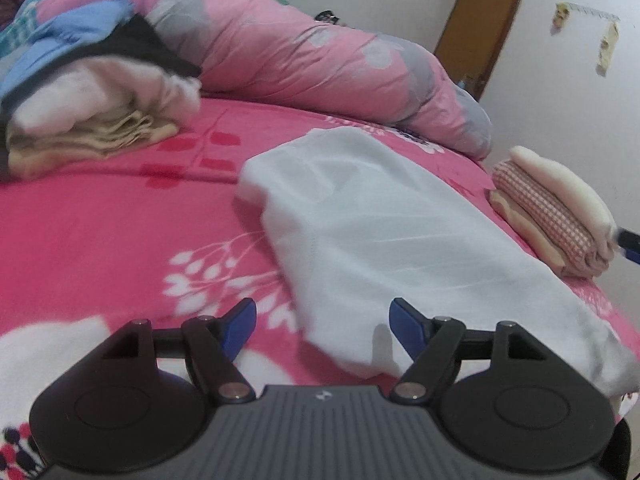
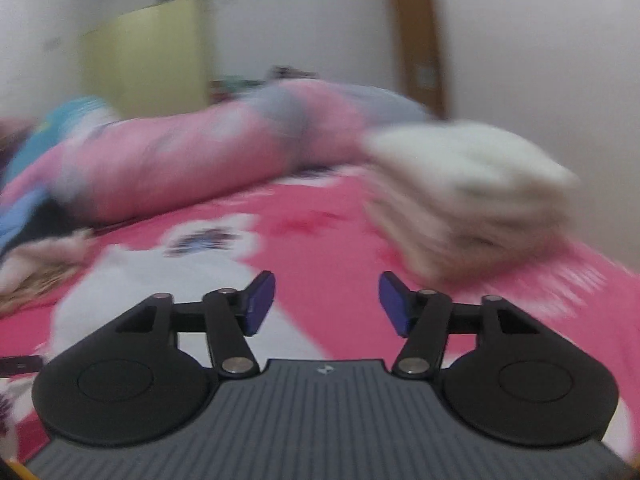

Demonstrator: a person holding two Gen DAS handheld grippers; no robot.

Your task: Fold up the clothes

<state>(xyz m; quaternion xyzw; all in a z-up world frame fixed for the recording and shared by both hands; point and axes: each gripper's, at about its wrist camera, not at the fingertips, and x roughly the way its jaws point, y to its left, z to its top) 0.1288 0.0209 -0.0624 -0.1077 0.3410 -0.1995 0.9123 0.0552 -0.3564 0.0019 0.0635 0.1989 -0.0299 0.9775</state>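
A white garment (image 1: 380,236) lies partly folded on the pink floral bed sheet (image 1: 100,232), running from the middle toward the near right. My left gripper (image 1: 323,322) is open and empty, with its fingertips over the garment's near edge. My right gripper (image 2: 327,304) is open and empty above the sheet (image 2: 320,240); its view is blurred. The garment shows there as a white patch (image 2: 168,280) at the near left. A folded stack of cream and checked clothes (image 1: 556,216) sits at the right edge of the bed, and shows in the right wrist view (image 2: 468,200) too.
A second stack of beige, pink and black clothes (image 1: 92,116) lies at the left. A rolled pink and grey quilt (image 1: 320,64) runs along the back of the bed. A brown door (image 1: 484,20) and white wall stand behind. A yellow cabinet (image 2: 148,56) stands at the back.
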